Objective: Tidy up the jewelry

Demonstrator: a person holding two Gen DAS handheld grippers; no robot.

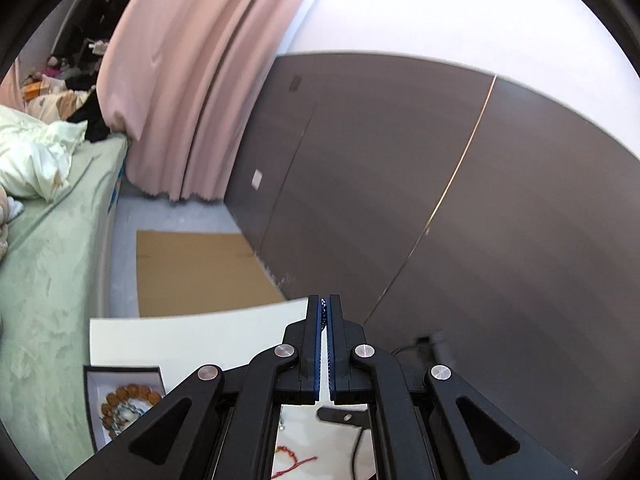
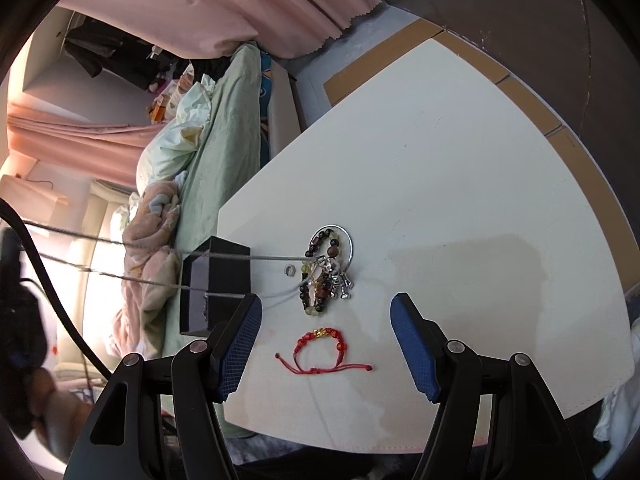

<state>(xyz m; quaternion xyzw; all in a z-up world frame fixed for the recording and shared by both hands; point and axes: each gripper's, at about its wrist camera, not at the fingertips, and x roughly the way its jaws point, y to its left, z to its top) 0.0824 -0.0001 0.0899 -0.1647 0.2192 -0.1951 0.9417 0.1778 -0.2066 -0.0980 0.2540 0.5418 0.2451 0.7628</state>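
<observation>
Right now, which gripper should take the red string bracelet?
Right. The right gripper has open fingers either side of the red bracelet on the white table. The left gripper is shut, aimed at the wall.

A white table (image 2: 460, 184) carries everything. On it, just ahead of the open right tongs (image 2: 326, 338) and between their 2 blue pads, lies a red cord bracelet (image 2: 320, 350). Farther ahead sits a tangled heap of beaded bracelets (image 2: 324, 272), with a small silver ring (image 2: 289, 269) beside it. A black box (image 2: 216, 286) stands at the table's edge, ahead of the left pad.
</observation>
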